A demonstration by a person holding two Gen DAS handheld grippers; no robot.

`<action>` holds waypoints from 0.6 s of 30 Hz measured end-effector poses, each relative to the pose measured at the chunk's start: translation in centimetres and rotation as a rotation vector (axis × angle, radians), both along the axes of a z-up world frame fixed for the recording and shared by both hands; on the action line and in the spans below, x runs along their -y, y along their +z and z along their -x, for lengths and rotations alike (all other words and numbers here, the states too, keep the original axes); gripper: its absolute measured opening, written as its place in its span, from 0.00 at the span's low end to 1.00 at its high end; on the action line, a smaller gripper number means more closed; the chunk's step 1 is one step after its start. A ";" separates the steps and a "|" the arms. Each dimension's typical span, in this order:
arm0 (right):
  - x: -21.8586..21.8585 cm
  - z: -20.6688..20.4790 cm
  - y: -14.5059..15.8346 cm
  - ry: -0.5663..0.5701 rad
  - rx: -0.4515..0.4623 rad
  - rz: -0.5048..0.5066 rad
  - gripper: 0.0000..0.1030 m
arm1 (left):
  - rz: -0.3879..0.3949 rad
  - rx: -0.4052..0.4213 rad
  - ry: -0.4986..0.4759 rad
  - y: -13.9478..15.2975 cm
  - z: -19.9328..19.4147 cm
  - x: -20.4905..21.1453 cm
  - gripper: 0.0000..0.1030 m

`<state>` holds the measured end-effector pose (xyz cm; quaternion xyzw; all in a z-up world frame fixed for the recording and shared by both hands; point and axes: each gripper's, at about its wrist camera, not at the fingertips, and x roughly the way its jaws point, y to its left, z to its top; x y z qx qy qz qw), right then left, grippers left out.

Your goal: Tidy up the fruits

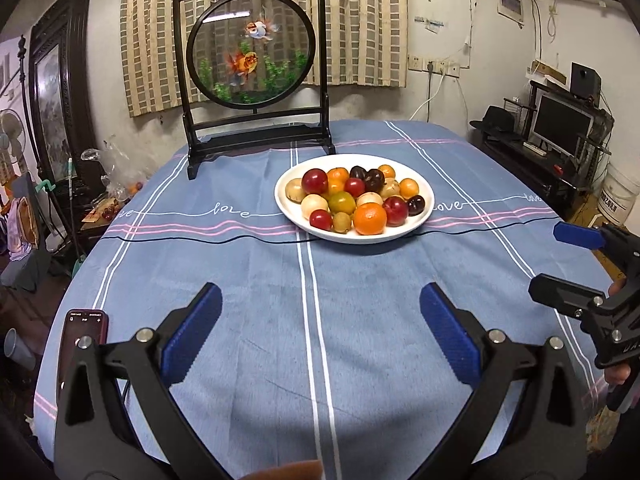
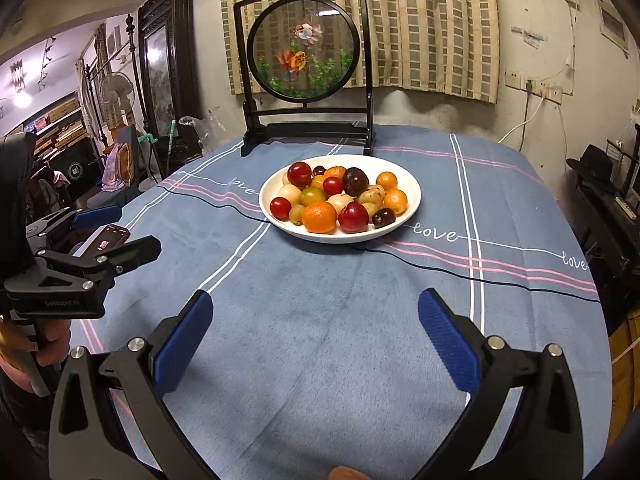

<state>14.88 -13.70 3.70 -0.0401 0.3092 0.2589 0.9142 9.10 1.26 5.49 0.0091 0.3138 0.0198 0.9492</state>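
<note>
Round white ceramic plate (image 1: 424,216) at centre of blue striped tablecloth (image 1: 248,272) holds all mixed fruits (image 1: 356,198). Judged: sorting complete or unstarted. Left gripper (image 1: 320,332), right gripper (image 2: 316,336): jaws wide, empty, short of plate.

The word "love" is embroidered in white script along a thin white line on the blue striped tablecloth (image 2: 320,320), and is seen repeated on both sides of the white plate (image 2: 414,204). On the black body of the left gripper (image 2: 116,236), small grey lettering is printed, seemingly "GenRobot.AI". Writing on the phone screen (image 2: 112,237) and white bucket (image 1: 618,196) cannot be read.
</note>
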 end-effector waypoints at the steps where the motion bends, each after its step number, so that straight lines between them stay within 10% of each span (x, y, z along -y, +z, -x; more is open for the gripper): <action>1: -0.1 0.2 0.1 0.003 0.004 0.002 0.99 | 0.001 0.002 -0.002 0.0 0.2 0.0 0.98; 18: -0.5 0.8 -0.2 0.014 0.005 0.007 0.99 | 0.002 0.002 0.000 -0.2 0.8 0.2 0.98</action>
